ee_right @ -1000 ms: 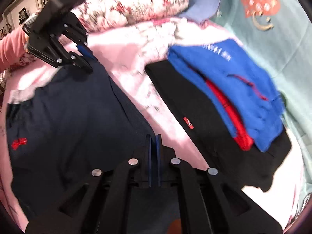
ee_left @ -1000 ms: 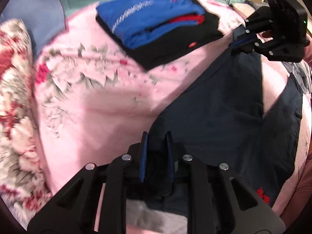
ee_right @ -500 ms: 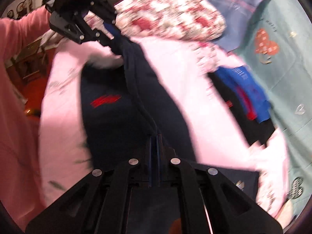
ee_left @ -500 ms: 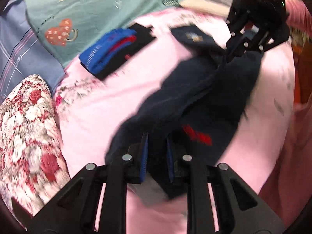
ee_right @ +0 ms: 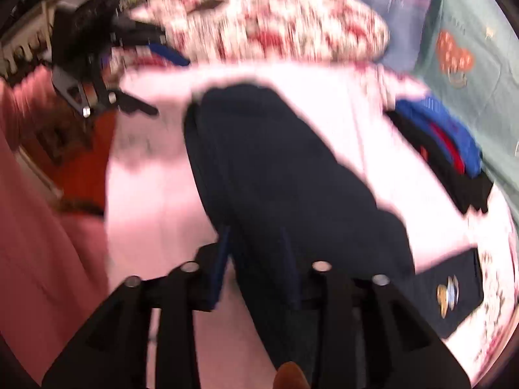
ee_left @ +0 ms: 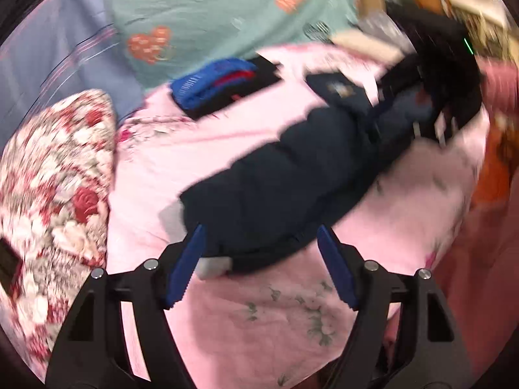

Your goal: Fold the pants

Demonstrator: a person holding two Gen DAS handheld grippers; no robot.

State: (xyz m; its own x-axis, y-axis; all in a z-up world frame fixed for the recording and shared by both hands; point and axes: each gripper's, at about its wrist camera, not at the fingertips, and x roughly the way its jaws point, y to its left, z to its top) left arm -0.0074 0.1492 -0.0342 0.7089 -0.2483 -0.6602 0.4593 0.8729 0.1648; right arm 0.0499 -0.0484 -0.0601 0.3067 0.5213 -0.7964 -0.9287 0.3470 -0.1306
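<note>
Dark navy pants (ee_left: 292, 175) lie in a long folded strip on the pink sheet (ee_left: 259, 324). My left gripper (ee_left: 261, 259) is at their near end, jaws opening and wide apart; the blue pads (ee_left: 185, 259) stand clear of the cloth. In the right wrist view the pants (ee_right: 285, 168) run away from my right gripper (ee_right: 256, 256). Its jaws are opening with the cloth loose between them. The left gripper (ee_right: 172, 84) shows blurred at the strip's far end.
A stack of folded blue, red and black clothes (ee_left: 223, 87) lies at the back of the bed. A folded navy garment with a badge (ee_right: 451, 295) is close by. A floral pillow (ee_left: 55, 194) and a teal blanket (ee_left: 211, 9) border the sheet. A pink sleeve (ee_right: 32, 227) is alongside.
Both grippers were shut on the pants and swept them across the bed, folding one half over the other. Now both have let go and the pants rest on the sheet.
</note>
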